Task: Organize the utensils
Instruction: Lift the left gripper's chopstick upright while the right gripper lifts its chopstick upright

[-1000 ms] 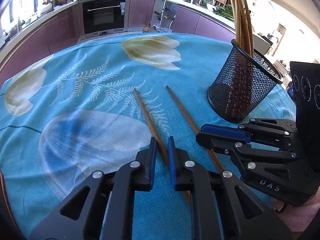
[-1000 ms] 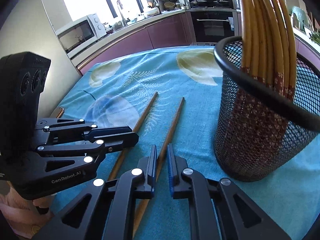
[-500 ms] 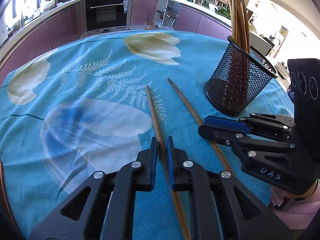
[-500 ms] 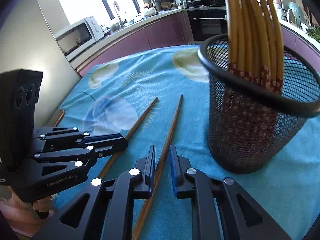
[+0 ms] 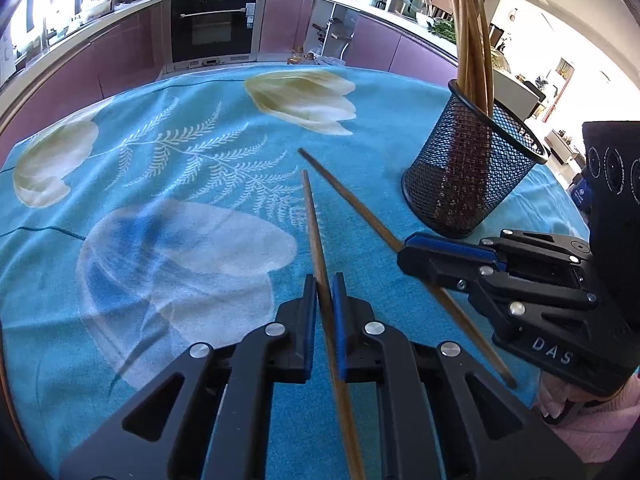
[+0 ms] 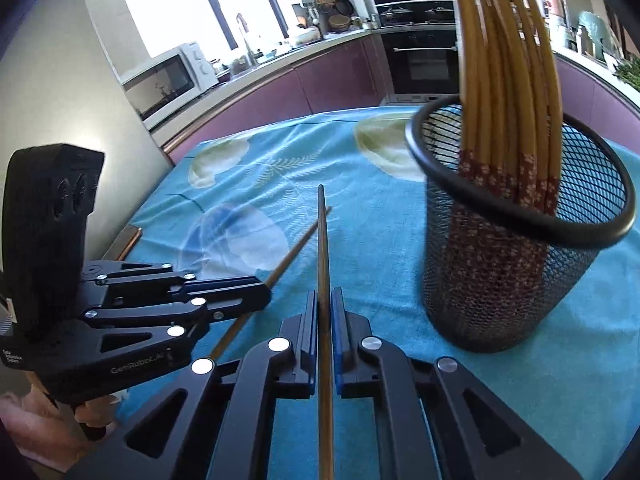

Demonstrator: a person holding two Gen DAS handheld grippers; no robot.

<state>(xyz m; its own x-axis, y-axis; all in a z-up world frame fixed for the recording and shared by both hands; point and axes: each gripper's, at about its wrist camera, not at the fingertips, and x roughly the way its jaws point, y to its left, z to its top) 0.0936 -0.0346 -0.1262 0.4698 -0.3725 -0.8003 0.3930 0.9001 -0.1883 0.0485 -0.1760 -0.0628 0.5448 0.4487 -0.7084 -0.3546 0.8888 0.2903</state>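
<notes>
Two brown chopsticks, one per tongs: left tongs [image 5: 324,280] clenched on left chopstick [image 5: 314,224], right tongs [image 6: 325,298] on right chopstick [image 6: 322,240]; mesh holder [image 6: 516,280] beside them.

The letters "DAS" are printed in white on the side of the right gripper [image 5: 416,254], at the lower right of the left wrist view. "GenRobot.AI" is printed on the side of the left gripper [image 6: 256,294], at the lower left of the right wrist view. A small label further left there is too blurred to be read.
</notes>
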